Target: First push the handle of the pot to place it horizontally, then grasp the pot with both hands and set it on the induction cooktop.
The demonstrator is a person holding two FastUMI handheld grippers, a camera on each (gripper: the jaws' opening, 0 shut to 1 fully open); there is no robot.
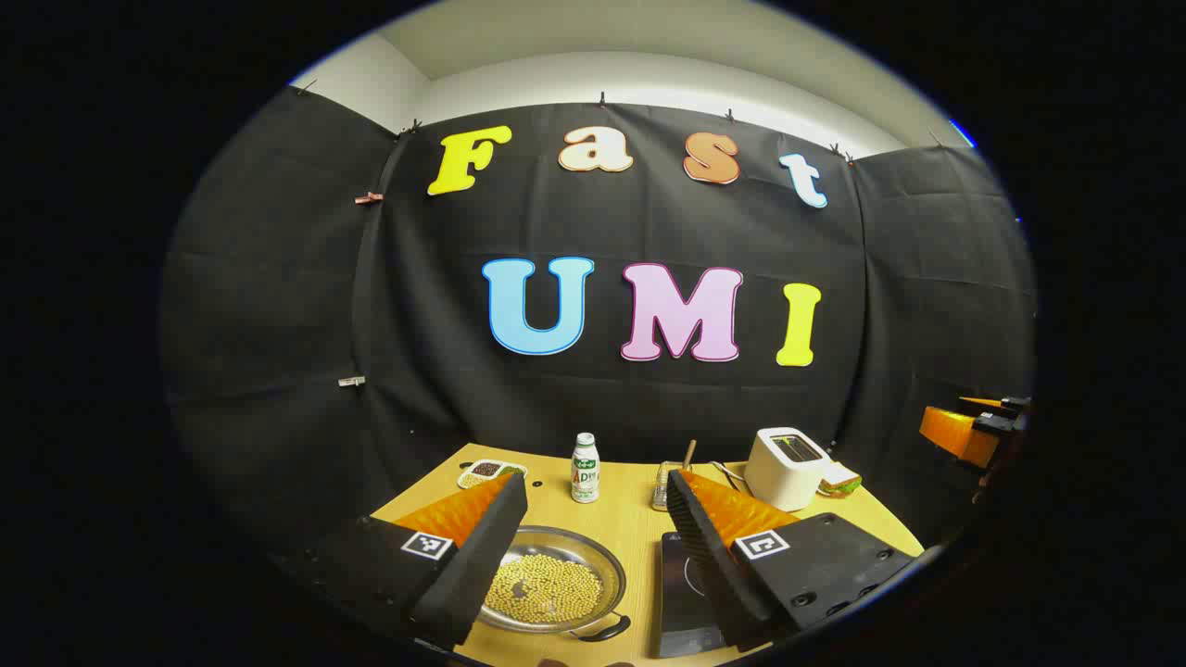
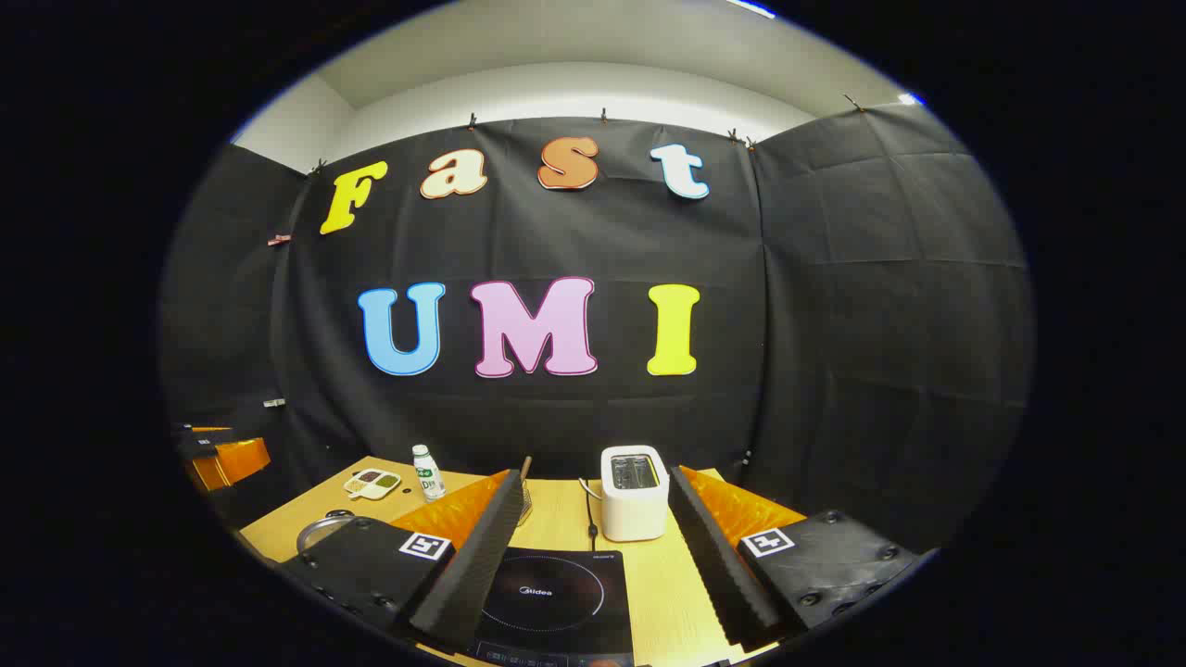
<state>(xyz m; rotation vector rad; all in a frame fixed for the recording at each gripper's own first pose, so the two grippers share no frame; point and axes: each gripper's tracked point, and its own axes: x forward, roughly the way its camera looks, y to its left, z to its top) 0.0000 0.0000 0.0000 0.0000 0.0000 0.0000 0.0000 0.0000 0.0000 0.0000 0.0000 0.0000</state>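
A shallow metal pot (image 1: 556, 584) full of yellow beans sits on the wooden table (image 1: 621, 528), low in the left gripper view. Its black loop handle (image 1: 602, 632) points toward the near right. The black induction cooktop (image 1: 684, 593) lies just right of the pot. My left gripper (image 1: 598, 493) hovers above both, open and holding nothing, its left finger covering the pot's left rim. In the right gripper view the cooktop (image 2: 556, 593) lies under my open, unloaded right gripper (image 2: 596, 484), and the pot's rim (image 2: 320, 533) peeks out at the left.
At the back of the table stand a white toaster (image 2: 635, 491) with its cable, a small bottle (image 1: 585, 468) and a divided dish (image 1: 489, 473). A sandwich (image 1: 839, 480) lies beside the toaster (image 1: 786, 466). The other gripper (image 1: 973, 431) (image 2: 222, 460) shows at each view's edge.
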